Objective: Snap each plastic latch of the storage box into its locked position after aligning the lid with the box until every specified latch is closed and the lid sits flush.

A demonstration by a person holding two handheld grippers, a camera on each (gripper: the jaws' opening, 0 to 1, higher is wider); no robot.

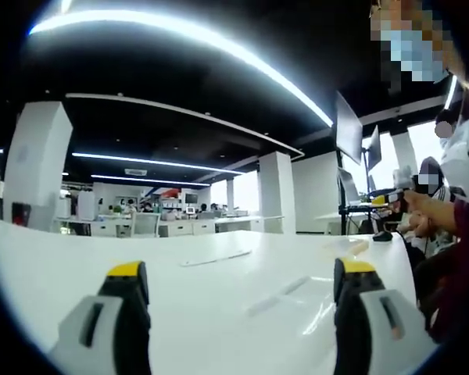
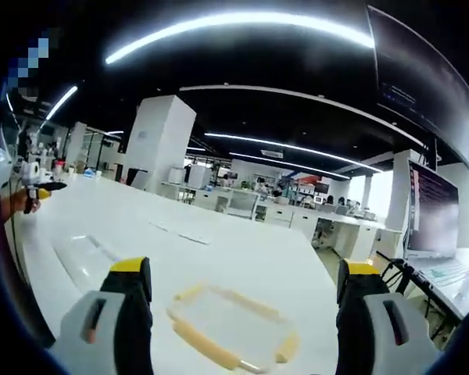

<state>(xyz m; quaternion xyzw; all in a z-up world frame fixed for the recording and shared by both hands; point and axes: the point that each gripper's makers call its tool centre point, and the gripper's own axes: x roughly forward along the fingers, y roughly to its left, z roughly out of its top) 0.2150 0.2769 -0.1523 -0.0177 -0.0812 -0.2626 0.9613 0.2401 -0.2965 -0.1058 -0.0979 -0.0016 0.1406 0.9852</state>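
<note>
Both jaws apart and empty: left hand-held gripper, right hand-held gripper. Storage box lies on the white bench just ahead of the right one, between its jaws. Risk: lid misaligned, a latch won't snap; light box may slide. Clear body, yellow latches, low and flat.

Your left grey, yellow-tipped tongs are held level, the two jaws spread wide apart with nothing between them. Your right grey, yellow-tipped tongs match that pose, jaws equally wide and gripping nothing. Both point forward, raised a little above the white desk.
</note>
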